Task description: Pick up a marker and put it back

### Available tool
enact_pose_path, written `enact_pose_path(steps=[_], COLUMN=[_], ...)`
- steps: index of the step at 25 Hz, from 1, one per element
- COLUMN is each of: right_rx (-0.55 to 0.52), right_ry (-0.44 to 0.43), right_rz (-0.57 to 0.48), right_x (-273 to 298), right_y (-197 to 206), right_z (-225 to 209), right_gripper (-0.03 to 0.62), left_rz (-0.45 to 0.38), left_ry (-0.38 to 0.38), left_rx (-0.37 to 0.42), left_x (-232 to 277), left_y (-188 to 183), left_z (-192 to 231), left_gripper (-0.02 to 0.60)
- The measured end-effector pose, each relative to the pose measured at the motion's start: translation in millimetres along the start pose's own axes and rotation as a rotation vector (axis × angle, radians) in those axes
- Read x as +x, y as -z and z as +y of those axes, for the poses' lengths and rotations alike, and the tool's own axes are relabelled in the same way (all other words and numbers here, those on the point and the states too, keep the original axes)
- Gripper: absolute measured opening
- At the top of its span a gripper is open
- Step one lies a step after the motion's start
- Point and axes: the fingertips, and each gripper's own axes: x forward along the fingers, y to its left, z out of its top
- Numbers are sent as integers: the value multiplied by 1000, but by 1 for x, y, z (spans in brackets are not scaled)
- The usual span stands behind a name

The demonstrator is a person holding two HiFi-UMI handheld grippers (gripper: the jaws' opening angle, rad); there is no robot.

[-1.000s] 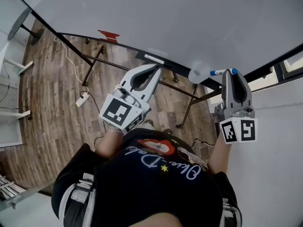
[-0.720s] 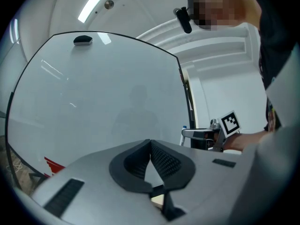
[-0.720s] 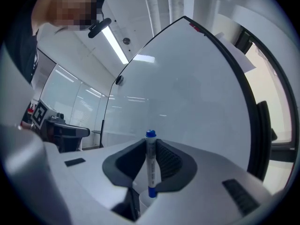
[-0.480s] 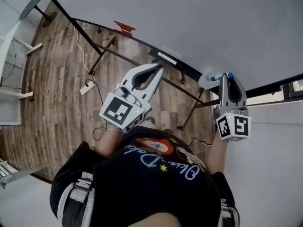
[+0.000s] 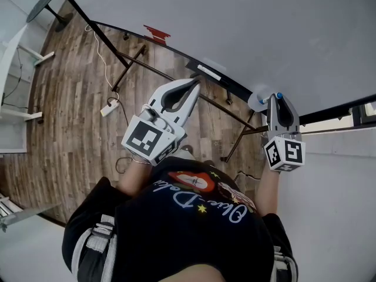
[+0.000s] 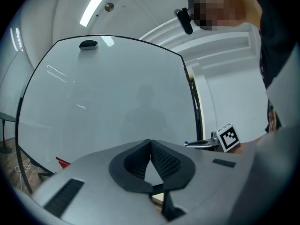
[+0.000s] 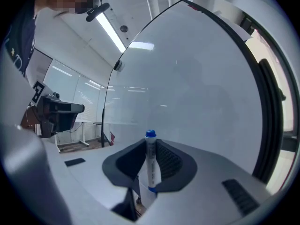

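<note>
Grippers come first, two of them, one in each of your hands. Your left gripper has its jaws pressed together at the tips with nothing between them. Your right gripper is clamped on one marker, a white barrel with a blue cap. It sits crosswise between the pads, with the cap poking up past the jaws in the right gripper view. Both grippers point at the one whiteboard. The marker is close to its lower edge, though you cannot tell whether it touches. Farther along that edge sits one red object. Below, on the wooden floor, lies one white power strip.
</note>
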Motion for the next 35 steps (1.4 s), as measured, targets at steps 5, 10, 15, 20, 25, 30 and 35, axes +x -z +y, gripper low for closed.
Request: enact_pose_path(steps=[5,10,15,20,25,30,35], right_rx=[-10,-45,-64,-91,-110,-146,-171], right_ry=[-1,-5,-9,-19,-19,-39,-51], right_rz=[39,80,114,150,165,174,185], right_x=[2,6,10,14,17,21,24], right_y=[13,26,37,46,51,51,52], right_z=[0,3,4,7,8,14,19], right_gripper=[66,66,66,66,67,69,71], left_rz=[1,1,-1,0,1,-3,-4], left_ry=[-1,-11,-17,-21,-22,-19,-18], left_rx=[-1,-2,-2,-3,-6,-5,-7], left_x=[-1,-2,-3,-5,-5,-5,-6], left_y=[-1,0,-1,-1,0,-1,-1], left_z=[-1,1,2,3,5,5,6], left_gripper=[3,3,3,3,3,3,3])
